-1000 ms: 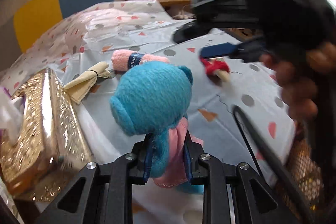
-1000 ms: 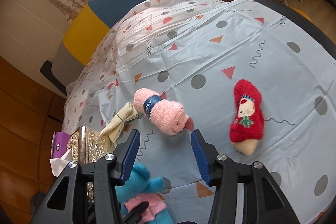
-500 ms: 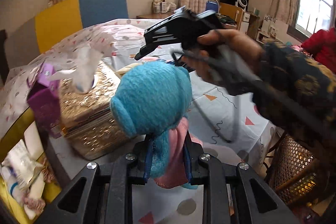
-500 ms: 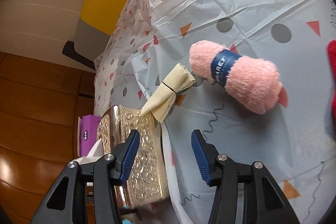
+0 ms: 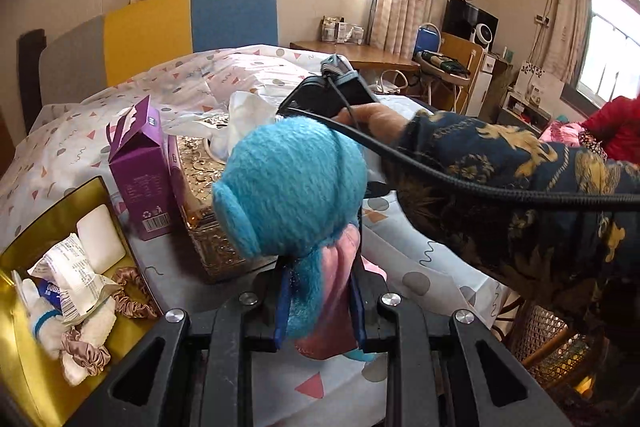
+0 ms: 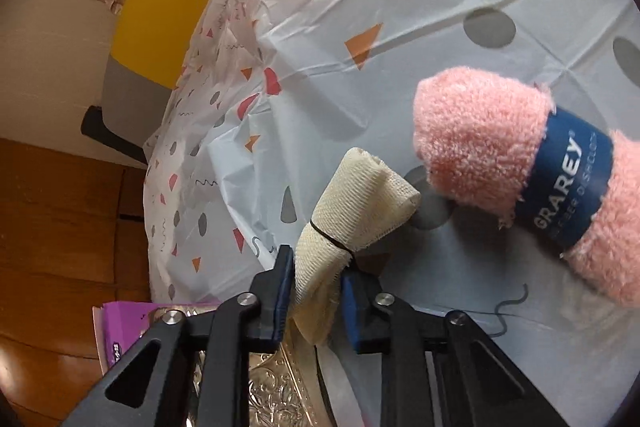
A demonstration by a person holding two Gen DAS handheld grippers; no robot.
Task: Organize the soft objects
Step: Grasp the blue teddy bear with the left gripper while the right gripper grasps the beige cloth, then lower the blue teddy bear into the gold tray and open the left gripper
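Sleeve [image 5: 500, 195] across tablecloth [image 5: 424, 267]

Right gripper [image 6: 316, 291] has dropped from above the pink towel roll [image 6: 532, 179] to the cream cloth [image 6: 352, 223], jaws now either side of its tied end by the gold tissue box [image 5: 200, 183]. Left gripper [image 5: 320, 303] swung left with the toy: yellow bin [image 5: 24, 359] and purple carton [image 5: 140, 171] now in its view.

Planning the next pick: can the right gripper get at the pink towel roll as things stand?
Probably not yet. The right gripper is shut on the cream cloth bundle; the pink towel roll lies just beside, nothing between, but the jaws are occupied.
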